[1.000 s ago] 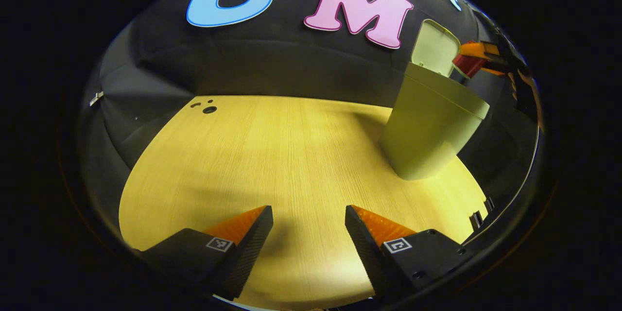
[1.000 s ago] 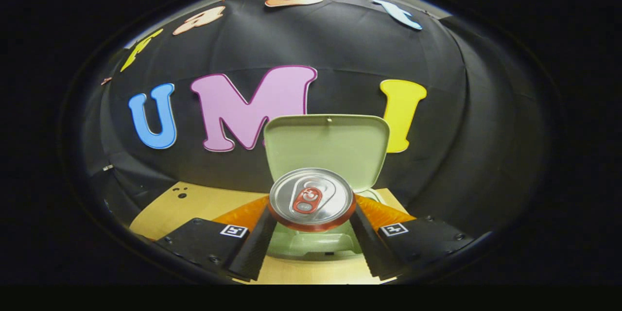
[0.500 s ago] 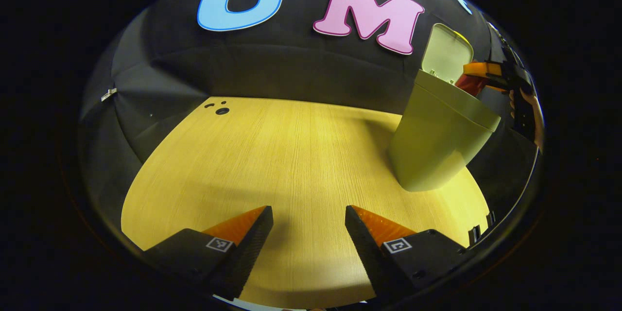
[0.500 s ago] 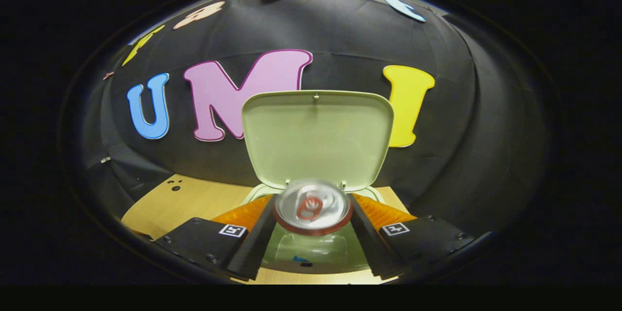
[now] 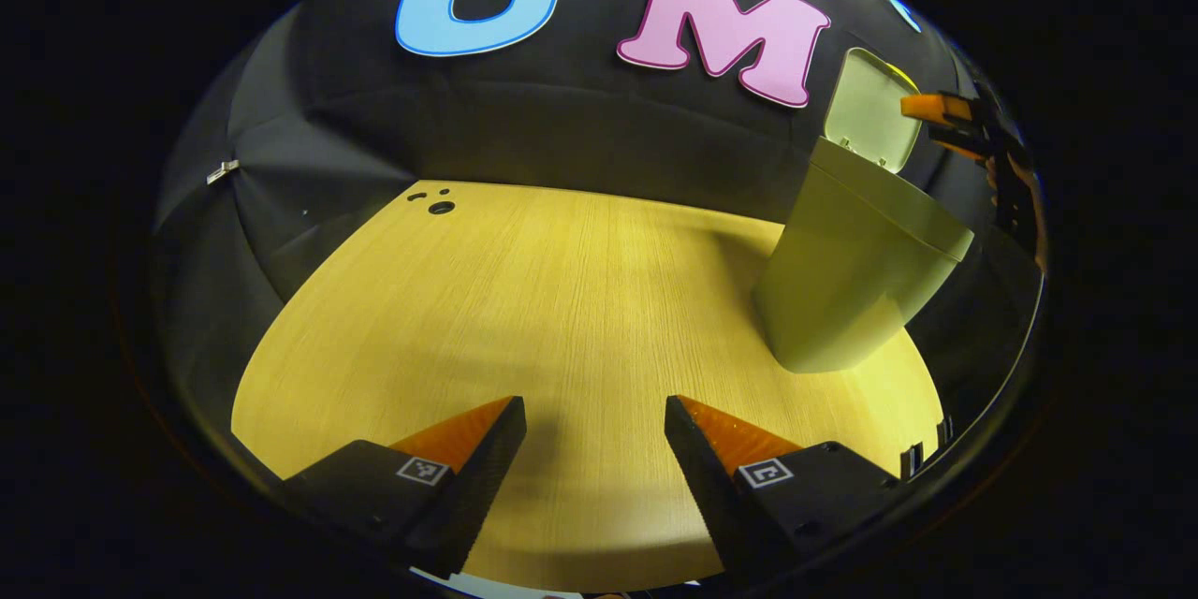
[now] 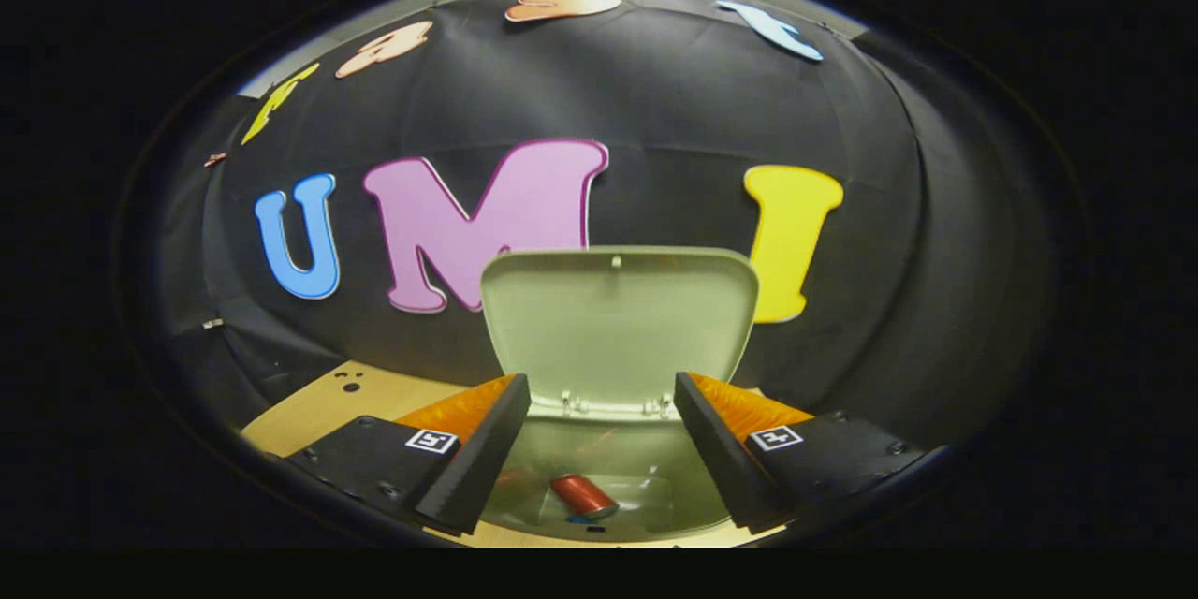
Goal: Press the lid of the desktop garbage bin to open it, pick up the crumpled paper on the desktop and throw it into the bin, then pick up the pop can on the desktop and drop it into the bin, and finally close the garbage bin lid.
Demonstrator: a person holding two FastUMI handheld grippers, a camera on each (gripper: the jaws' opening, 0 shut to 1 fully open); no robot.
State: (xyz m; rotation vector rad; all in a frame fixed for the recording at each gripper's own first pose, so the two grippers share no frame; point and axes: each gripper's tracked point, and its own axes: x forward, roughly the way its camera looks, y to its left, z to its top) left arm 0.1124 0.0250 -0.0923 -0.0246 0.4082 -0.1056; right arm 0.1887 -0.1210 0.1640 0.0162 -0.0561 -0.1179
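right gripper view: i'm holding my right gripper (image 6: 599, 449) wide and empty over the bin (image 6: 608, 487); the pop can (image 6: 582, 496) is lying inside, under the raised lid (image 6: 618, 328); left gripper (image 5: 594, 449) is waiting wide, well apart from the bin.

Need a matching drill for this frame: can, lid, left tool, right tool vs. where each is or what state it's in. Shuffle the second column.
Things:
1. can
2. lid
3. left tool
4. right tool

States:
A. open, low over bare table
B. open, above the mouth of the bin
C. lying inside the bin
D. raised, upright

Pairs: 1-C, 2-D, 3-A, 4-B
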